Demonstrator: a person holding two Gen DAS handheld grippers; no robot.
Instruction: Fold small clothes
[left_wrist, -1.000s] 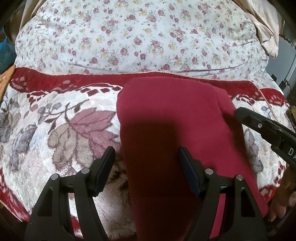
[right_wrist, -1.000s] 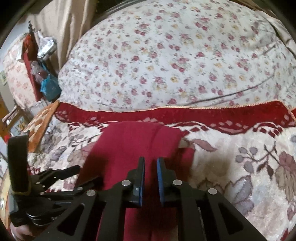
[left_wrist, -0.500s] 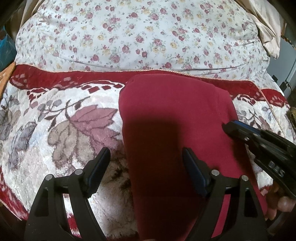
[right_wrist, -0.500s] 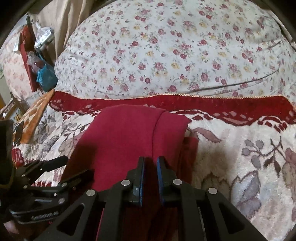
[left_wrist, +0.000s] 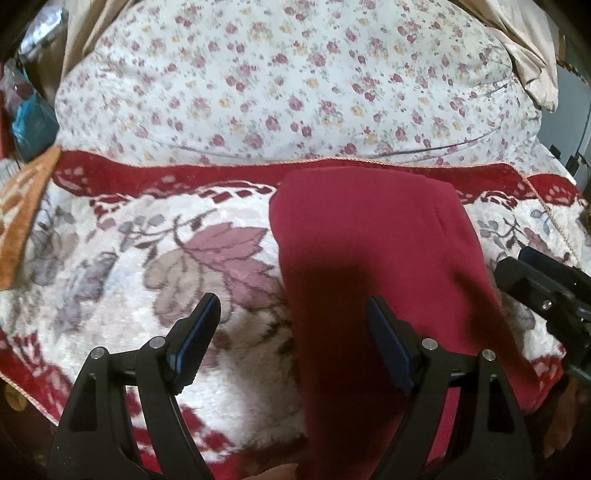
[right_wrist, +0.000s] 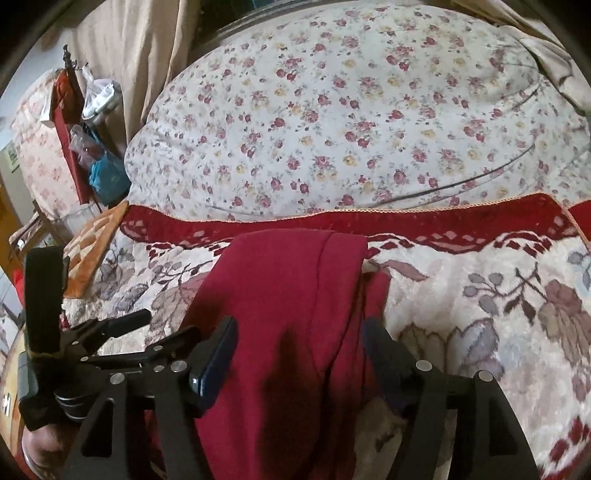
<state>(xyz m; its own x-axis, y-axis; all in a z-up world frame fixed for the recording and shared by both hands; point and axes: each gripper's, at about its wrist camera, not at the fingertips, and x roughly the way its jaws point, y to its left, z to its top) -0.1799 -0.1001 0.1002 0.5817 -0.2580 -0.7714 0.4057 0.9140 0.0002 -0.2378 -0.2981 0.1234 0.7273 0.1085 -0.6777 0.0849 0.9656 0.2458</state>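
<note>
The dark red, soft fleece-like garment (left_wrist: 369, 251) lies as a long folded strip on the plush cream blanket with red border and leaf pattern (left_wrist: 155, 266), its far end near the border, its near end running out of view beneath me. I judge it light, limp and non-slippery on the pile — it will sag wherever it is unsupported, so it needs lifting at two points. In the right wrist view a second layer (right_wrist: 375, 291) shows along its right edge; a pinch there should take all layers together.

My left gripper (left_wrist: 291, 332) is spread wide over the strip's left edge, holding nothing. My right gripper (right_wrist: 299, 350) is likewise wide, straddling the strip's right side — empty.

Beyond the blanket rises the white quilt with small red flowers (left_wrist: 295, 81).
</note>
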